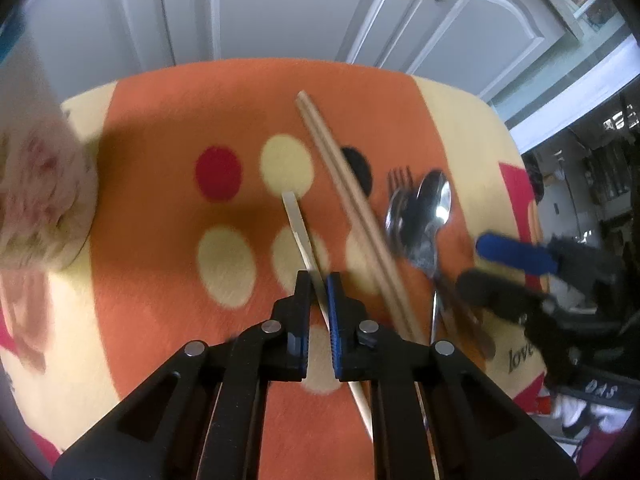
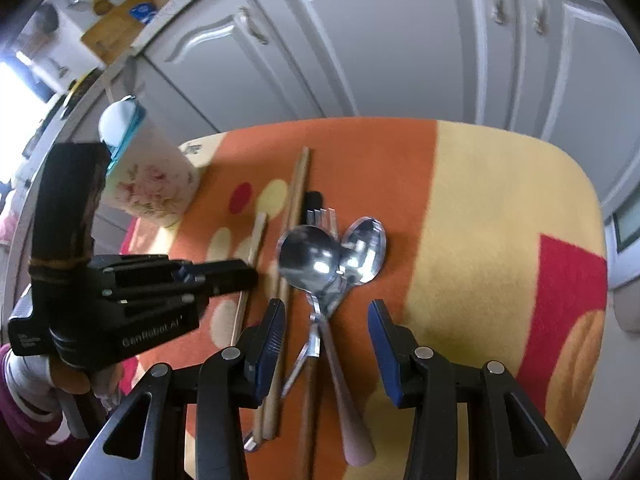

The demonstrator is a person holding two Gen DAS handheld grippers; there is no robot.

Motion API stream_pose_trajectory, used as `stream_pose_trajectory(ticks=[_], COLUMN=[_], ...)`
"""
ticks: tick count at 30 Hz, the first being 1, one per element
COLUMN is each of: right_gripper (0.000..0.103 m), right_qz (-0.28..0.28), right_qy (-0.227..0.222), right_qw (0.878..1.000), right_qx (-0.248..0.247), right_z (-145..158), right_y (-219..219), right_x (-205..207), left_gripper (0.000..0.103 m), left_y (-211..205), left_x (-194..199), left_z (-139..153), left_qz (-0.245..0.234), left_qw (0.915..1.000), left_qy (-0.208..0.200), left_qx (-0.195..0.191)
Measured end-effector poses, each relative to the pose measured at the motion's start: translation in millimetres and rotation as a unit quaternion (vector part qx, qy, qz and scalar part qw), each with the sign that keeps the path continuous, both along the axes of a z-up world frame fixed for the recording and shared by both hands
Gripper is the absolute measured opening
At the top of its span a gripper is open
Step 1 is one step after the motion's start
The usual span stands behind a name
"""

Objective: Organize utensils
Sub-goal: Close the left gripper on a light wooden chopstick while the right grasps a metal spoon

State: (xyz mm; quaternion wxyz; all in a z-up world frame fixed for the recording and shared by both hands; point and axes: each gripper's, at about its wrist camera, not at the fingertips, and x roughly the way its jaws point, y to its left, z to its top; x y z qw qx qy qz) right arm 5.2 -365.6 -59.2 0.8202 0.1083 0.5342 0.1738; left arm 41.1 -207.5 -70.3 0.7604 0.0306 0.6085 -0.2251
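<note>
Chopstick (image 1: 298,226), a single pale one, sits between the pads of my left gripper (image 1: 318,286), whose jaws are drawn nearly shut around its mid-length as it lies on the orange spotted cloth (image 1: 160,216); whether the pads truly bite I cannot tell. It looks light, stiff and smooth, apt to pivot or slip, so I judge a hold near the middle best. Just beside it lies a darker chopstick pair (image 1: 352,208), then a fork (image 1: 400,184) and spoons (image 1: 436,204) piled together. My right gripper (image 2: 326,320) hovers half open and empty over those spoons. A floral cup (image 2: 154,180) stands at the cloth's edge. Blur smears the cup, my fingers hide the chopstick's lower run, and the overlapping handles are hard to separate.
</note>
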Motion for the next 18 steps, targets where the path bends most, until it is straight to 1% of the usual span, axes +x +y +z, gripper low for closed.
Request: stream_pose_trajectory(ticks=[2,4,6,8,10,11,13,16,18], right_gripper=[0.041,0.041,0.041,0.041,0.041,0.041,0.041,0.041,0.037], right_qz=[0.017,0.030,0.036,0.034,0.029,0.027,0.027,0.035,0.044], right_qy=[-0.009,-0.014,-0.016,-0.017,-0.024,-0.026,-0.020,-0.021,-0.021], right_qw=[1.000,0.999,0.999,0.999,0.999,0.999,0.999,0.999,0.999], right_qx=[-0.008,-0.014,-0.011,-0.013,-0.026,-0.027,-0.026,-0.014,-0.015], right_z=[0.7,-2.0,-4.9,-8.2,-11.0,-11.9,-16.4,-18.9,-19.4], right_y=[7.5,15.5,20.1,21.4,21.1,19.9,17.7,18.4,22.3], right_x=[1.3,3.8,8.4,14.4,21.2,24.8,32.7,41.1,44.6], left_gripper=[0.006,0.006,0.006,0.006,0.006,0.007,0.011,0.012,0.013], left_y=[7.4,15.9,20.9,24.6,27.7,29.2,30.6,28.8,25.1], left_x=[-4.0,-6.7,-8.5,-9.9,-9.7,-8.1,-4.3,1.8,4.5], left_z=[-0.3,-0.6,0.4,3.9,7.9,10.6,12.5,12.4,10.7], left_qz=[0.000,0.007,0.009,0.011,0.015,0.016,0.019,0.026,0.028], left_qw=[1.0000,0.9998,0.9997,0.9997,0.9994,0.9992,0.9993,0.9993,0.9994], left_qy=[0.005,0.012,0.014,0.007,0.001,-0.001,-0.008,-0.012,-0.020], left_qx=[-0.001,-0.011,-0.018,-0.022,-0.032,-0.037,-0.032,-0.025,-0.010])
